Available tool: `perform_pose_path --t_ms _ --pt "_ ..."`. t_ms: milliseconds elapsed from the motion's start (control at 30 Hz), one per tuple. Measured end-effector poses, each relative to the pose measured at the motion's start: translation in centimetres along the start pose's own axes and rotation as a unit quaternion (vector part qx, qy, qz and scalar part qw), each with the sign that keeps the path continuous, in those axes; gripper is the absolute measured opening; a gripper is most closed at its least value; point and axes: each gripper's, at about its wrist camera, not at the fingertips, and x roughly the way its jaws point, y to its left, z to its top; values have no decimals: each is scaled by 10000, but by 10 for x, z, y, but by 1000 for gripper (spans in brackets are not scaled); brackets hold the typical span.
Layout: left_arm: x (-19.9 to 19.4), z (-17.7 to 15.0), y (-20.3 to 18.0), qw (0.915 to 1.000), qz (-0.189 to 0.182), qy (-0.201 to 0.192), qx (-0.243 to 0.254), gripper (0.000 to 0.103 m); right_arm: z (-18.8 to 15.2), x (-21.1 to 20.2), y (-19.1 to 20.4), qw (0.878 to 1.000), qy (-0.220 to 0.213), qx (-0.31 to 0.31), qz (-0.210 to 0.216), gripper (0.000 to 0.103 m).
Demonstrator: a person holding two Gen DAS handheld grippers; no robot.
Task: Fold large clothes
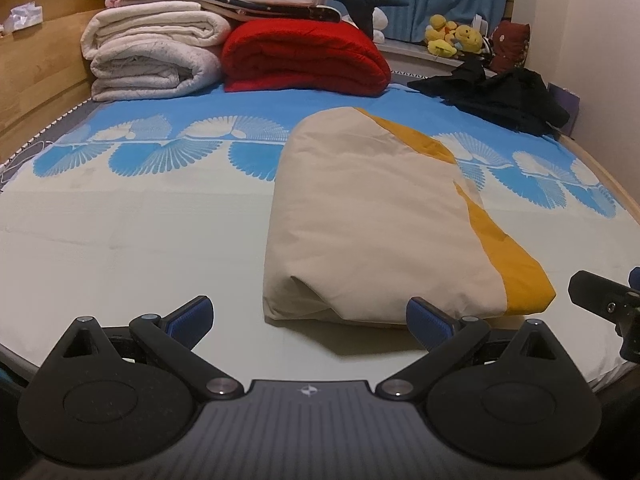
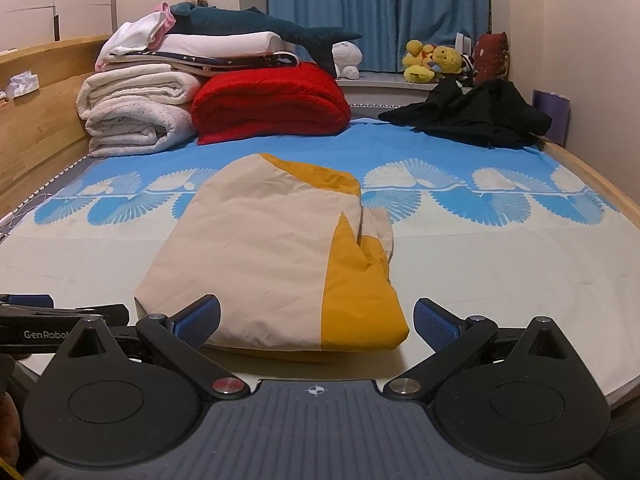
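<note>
A beige and mustard-yellow garment [image 1: 376,216] lies folded into a long packet on the bed sheet [image 1: 140,232]; it also shows in the right wrist view [image 2: 272,256]. My left gripper [image 1: 310,322] is open and empty, just in front of the packet's near left corner. My right gripper [image 2: 316,326] is open and empty, its jaws wide on either side of the packet's near edge without touching it. The right gripper's body shows at the right edge of the left wrist view [image 1: 604,300].
Folded white blankets [image 1: 152,52] and a red blanket [image 1: 304,58] are stacked at the bed's far end. A black garment [image 1: 504,96] lies crumpled at the far right. A wooden bed frame [image 1: 36,76] runs along the left. Plush toys [image 1: 452,38] sit by the blue curtain.
</note>
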Motion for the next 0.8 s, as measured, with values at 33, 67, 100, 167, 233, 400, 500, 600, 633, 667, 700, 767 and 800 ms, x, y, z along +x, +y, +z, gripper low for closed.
perform_pose_path --t_ms 33,67,100,167,233,400,500,600,633,667,700,767,800 --pt "0 0 0 10000 6 2 0 102 0 0 0 10000 0 -3 7 102" --pt "0 0 0 10000 9 5 -2 102 0 0 0 10000 2 -7 13 102" --pt "1 0 -1 10000 4 8 -1 103 -1 1 1 10000 8 -13 16 102" --pt "1 0 -1 10000 -2 8 9 103 -1 1 2 10000 12 -16 28 102" --pt "1 0 -1 10000 -7 -1 19 102 -1 0 2 10000 7 -25 39 102" --pt "1 0 -2 10000 -13 -22 55 102 -1 0 3 10000 17 -24 51 102" --pt "1 -1 -3 10000 -18 -29 72 102 -1 0 3 10000 19 -18 55 102" --pt "1 -1 -3 10000 -18 -34 75 103 -1 0 3 10000 22 -27 54 102" --pt "1 -1 -3 10000 -21 -33 69 103 -2 1 2 10000 28 -31 63 102" --pt "1 -1 -3 10000 -24 -33 71 103 -2 1 2 10000 31 -36 68 102" --pt "1 -1 -3 10000 -24 -33 77 102 -2 1 3 10000 31 -41 72 102" --pt "2 -1 -4 9999 -34 -33 96 102 -3 1 3 9999 34 -48 85 102" --pt "2 -1 -4 9999 -37 -34 104 102 -3 0 3 9999 35 -52 87 102"
